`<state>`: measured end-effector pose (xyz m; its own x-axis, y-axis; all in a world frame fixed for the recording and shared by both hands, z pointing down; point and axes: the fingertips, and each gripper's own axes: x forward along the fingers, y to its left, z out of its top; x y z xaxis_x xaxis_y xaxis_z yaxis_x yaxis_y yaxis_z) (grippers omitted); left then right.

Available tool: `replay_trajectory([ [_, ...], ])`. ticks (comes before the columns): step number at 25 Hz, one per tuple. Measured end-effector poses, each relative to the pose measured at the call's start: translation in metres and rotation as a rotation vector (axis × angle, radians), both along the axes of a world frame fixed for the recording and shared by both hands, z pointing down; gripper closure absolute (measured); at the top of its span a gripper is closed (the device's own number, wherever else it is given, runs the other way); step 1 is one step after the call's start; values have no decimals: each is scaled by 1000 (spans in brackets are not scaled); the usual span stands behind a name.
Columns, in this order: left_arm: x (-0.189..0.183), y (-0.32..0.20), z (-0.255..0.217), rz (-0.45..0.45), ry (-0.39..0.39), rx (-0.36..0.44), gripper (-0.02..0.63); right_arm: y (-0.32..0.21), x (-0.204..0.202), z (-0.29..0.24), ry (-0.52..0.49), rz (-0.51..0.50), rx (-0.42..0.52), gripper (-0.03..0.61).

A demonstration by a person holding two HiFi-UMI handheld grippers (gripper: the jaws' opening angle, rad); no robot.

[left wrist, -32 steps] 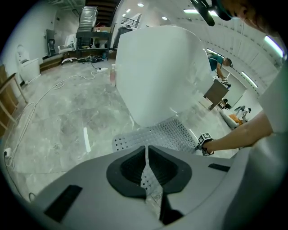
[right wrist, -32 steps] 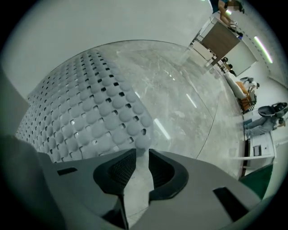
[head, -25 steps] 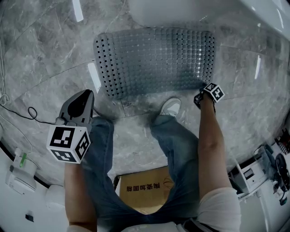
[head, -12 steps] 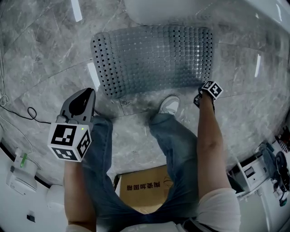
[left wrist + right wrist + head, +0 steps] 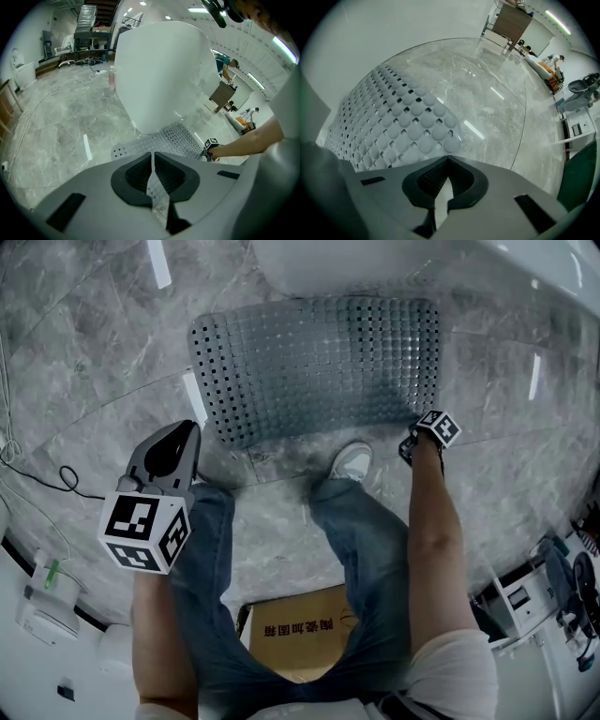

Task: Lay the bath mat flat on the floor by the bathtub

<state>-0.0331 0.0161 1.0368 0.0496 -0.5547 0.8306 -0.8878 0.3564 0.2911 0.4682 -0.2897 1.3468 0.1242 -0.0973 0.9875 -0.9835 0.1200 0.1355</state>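
Observation:
The bath mat [image 5: 319, 362], translucent and full of small holes, lies spread flat on the grey marble floor against the white bathtub [image 5: 375, 263]. My right gripper [image 5: 412, 442] points straight down at the mat's near right corner. Its jaws are shut, and in the right gripper view the tips [image 5: 448, 158] meet at the edge of the mat [image 5: 393, 117]. Whether they pinch that edge is hidden. My left gripper [image 5: 180, 432] is held above the floor, off the mat's near left corner, shut with nothing in it. The left gripper view shows its closed tips [image 5: 152, 153], the mat [image 5: 168, 140] and the tub [image 5: 159, 70] beyond.
The person's shoe [image 5: 353, 461] stands at the mat's near edge, beside the right gripper. A cardboard box [image 5: 300, 629] sits between the legs. A cable [image 5: 47, 474] loops over the floor at left near a white device [image 5: 37, 592]. Equipment [image 5: 553, 577] stands at the right.

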Motion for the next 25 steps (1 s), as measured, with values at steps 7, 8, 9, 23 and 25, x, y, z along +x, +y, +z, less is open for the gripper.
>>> replay_trajectory([
  [7,-3,-2,3,5,-2,-9,579,-22,-30,0,-83,-84,31,565],
  [8,-4,-3,2,4,-1,-6,580,-22,-29,-2,-78,-86,30,565],
  [9,-4,-4,1,2,1,-2,579,-22,-29,-5,-72,-90,34,565],
  [23,5,41,10,-104,26,-22,581,39,-176,-133,-320,-370,29,561],
  [25,-3,52,2,-186,37,-3,595,58,-202,-159,-368,-410,8,561],
])
